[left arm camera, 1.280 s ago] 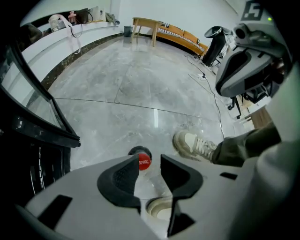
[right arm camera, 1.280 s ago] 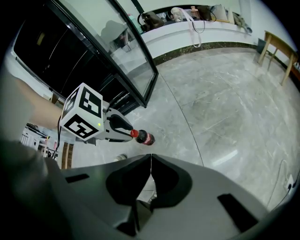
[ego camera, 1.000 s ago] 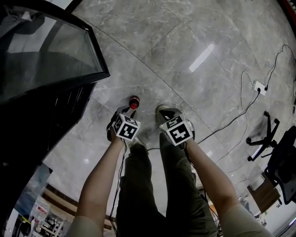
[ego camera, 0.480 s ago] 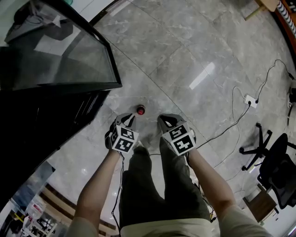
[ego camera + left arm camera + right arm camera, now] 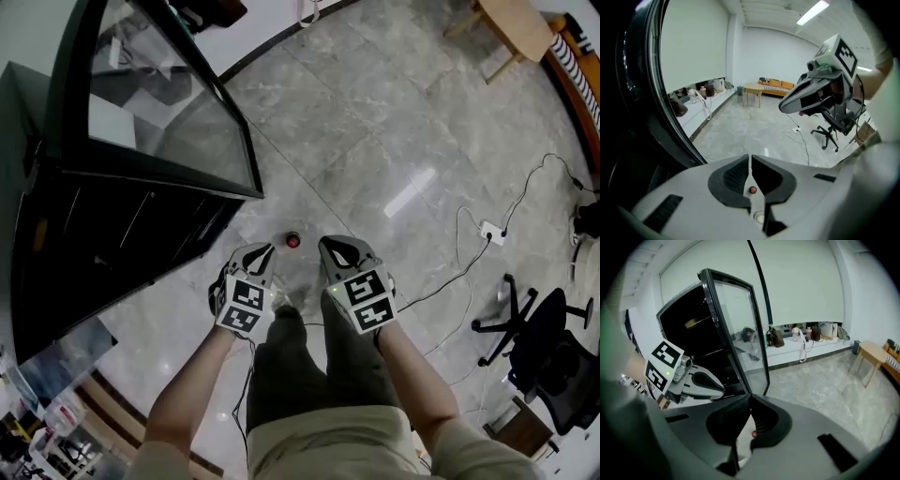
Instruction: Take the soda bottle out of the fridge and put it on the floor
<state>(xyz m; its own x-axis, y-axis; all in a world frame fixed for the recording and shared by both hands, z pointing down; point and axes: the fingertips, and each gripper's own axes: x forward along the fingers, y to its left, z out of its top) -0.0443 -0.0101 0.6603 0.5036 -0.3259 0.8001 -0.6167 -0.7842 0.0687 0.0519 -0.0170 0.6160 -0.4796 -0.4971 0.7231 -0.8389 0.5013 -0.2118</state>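
Note:
The soda bottle stands on the grey floor, seen from above as a small red cap, just beyond both grippers and well below them. My left gripper hangs above it; its jaws have just been closing and now meet with nothing between them. My right gripper is beside it, jaws together and empty. Through the gap behind the jaws the bottle's red cap shows in the left gripper view, and the same cap in the right gripper view. The black fridge stands at the left with its glass door swung open.
The person's legs fill the floor below the grippers. A cable with a power strip and an office chair lie to the right. A wooden table stands far off. The door's edge is close on the left.
Both grippers and the head have risen away from the floor; the bottle stays standing there and looks smaller. The left jaws, open near the bottle before, have come together.

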